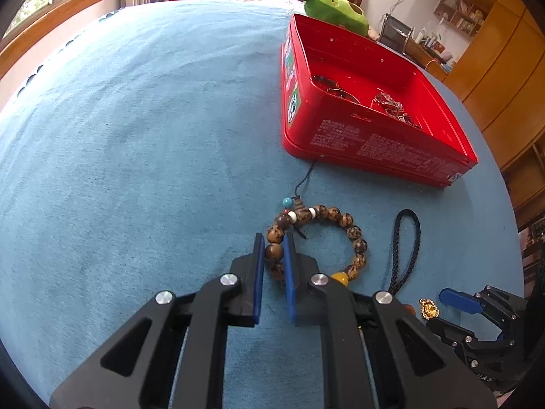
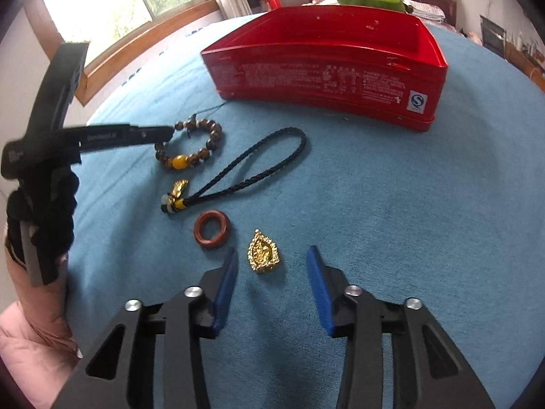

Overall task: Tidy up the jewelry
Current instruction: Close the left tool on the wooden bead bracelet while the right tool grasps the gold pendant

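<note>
Left hand-held gripper (image 1: 274, 250): pinched a bead of the wooden bead bracelet (image 1: 318, 245) on the blue surface (image 1: 136, 136).
Right hand-held gripper (image 2: 272, 262): spread, blue pads either side of the gold pendant (image 2: 264, 254), not touching it.
Nearby: brown ring (image 2: 212, 229), black braided cord charm (image 2: 238, 170).
Red tin (image 2: 327, 68): beyond them, open, jewelry inside.
</note>
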